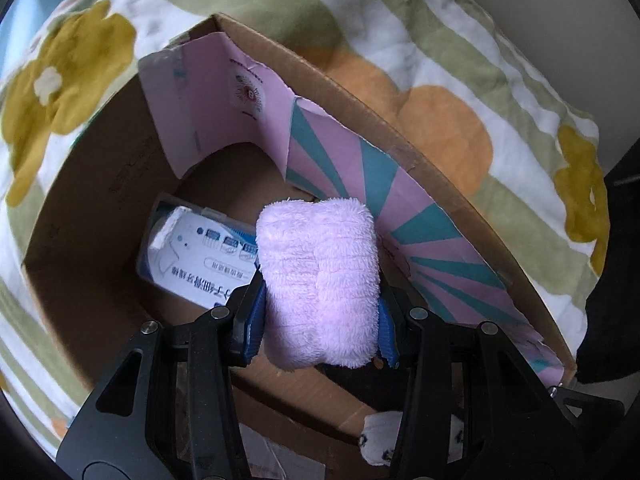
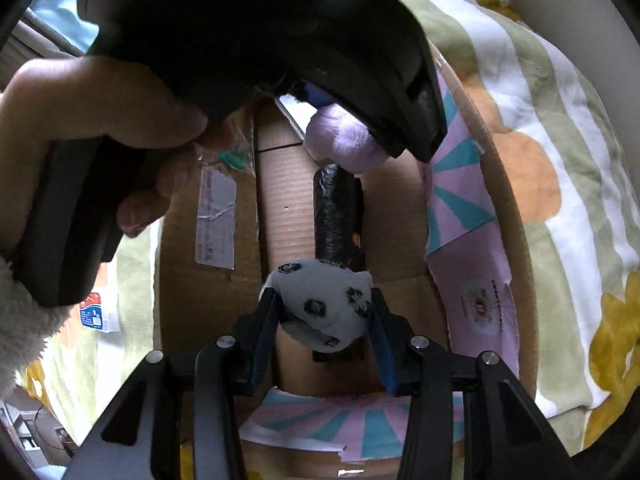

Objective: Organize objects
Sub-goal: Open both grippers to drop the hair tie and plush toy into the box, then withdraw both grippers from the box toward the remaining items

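Left gripper [image 1: 318, 320] clamped a rolled pink fluffy towel [image 1: 318, 284] between its 2 blue-padded jaws, held over the open cardboard box [image 1: 100, 216] that rested on a flower-patterned blanket [image 1: 460, 60]. A white printed carton [image 1: 192, 256] lay on the box floor beside the towel. Right gripper [image 2: 324, 320] gripped a white rolled sock with black spots [image 2: 320, 300] above the same box, near a black roll [image 2: 338, 216] lying inside.
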A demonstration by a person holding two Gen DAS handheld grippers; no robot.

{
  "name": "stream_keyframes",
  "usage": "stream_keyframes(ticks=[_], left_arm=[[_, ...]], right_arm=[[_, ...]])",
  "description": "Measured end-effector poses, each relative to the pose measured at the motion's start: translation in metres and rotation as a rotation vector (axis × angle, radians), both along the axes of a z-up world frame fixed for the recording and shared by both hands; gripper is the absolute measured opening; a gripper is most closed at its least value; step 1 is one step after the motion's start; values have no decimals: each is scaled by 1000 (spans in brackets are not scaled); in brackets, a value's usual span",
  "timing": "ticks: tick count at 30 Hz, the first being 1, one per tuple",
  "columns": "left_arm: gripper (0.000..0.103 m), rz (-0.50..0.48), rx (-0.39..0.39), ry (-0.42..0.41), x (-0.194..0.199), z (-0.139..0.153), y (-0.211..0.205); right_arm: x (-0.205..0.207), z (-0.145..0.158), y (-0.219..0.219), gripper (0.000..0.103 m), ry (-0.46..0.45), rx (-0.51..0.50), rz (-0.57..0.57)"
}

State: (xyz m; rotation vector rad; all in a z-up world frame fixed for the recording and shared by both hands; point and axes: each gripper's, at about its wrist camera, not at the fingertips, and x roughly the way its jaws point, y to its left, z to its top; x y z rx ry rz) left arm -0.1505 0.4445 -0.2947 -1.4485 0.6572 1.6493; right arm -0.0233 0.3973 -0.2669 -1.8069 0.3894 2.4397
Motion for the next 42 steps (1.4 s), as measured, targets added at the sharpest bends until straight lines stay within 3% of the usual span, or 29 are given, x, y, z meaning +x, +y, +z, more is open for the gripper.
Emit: stream_keyframes(ticks=[2,3,4,5,6,12,24,42], left_arm=[[43,-1,-3,13,-1,1,2],[45,-1,-5,17,-2,2,3],[60,-6,-1,21,-1,4,3],[98,-10,3,30,-1,7,3],[101,-15,8,46,-2,11,3],[103,-27,30,60,-5,21,2],[103,-9,44,62,-2,45,-13],[103,98,147,134,32,167,-87]], right_arm=[[0,3,1,44,26,2,-4],[0,5,1,54,35,-8,-6],[0,6,2,64,36,-16,-13],[1,7,2,92,45,-24,-24],[3,9,3,103,58,-28,-29],[12,10,7,103,93,-75,-80],[18,30,4,103,124,-26,-86],[41,135,-28,103,185,34,4]])
